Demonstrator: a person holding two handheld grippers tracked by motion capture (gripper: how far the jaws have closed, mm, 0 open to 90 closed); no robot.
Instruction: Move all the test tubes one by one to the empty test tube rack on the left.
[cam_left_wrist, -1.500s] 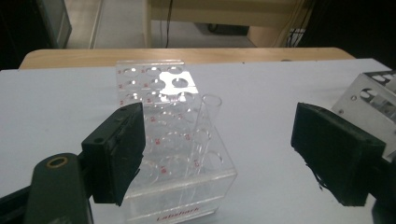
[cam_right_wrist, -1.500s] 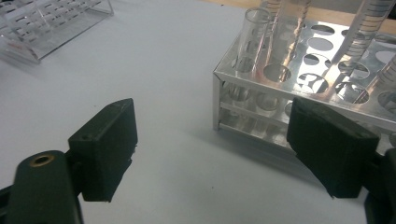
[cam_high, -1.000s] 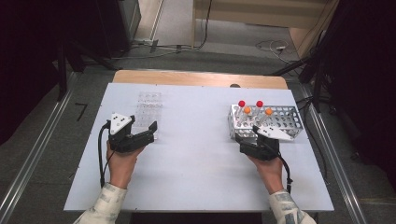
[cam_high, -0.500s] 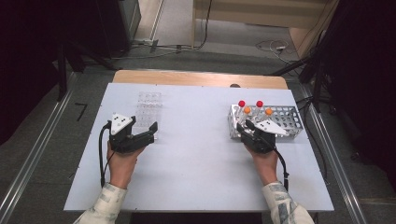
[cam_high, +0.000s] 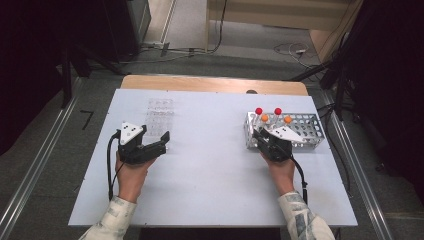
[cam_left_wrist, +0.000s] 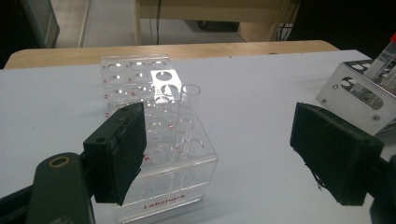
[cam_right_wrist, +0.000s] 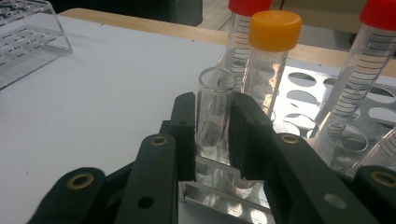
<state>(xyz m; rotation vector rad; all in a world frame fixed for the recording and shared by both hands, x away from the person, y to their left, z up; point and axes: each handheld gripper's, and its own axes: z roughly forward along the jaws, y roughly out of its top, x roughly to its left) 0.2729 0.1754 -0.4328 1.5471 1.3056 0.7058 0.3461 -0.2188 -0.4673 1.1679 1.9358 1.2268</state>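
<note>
Gripping uncapped glass test tube (cam_right_wrist: 215, 109), right tool (cam_right_wrist: 214, 135) jaws closed on tube wall, tube upright in near corner of metal rack (cam_high: 305, 134) at table (cam_high: 210, 190) right side. Left tool (cam_left_wrist: 219, 149) jaws wide, empty, facing clear acrylic rack (cam_left_wrist: 154, 140) holding one open tube (cam_left_wrist: 187, 112). Risks, judged: excess squeeze may crack thin glass; tilted lift may jam tube in rack hole and drag rack; neighbouring orange-capped tube (cam_right_wrist: 271, 60) and red-capped tubes (cam_right_wrist: 369, 56) stand close, so sideways pull may knock them.
</note>
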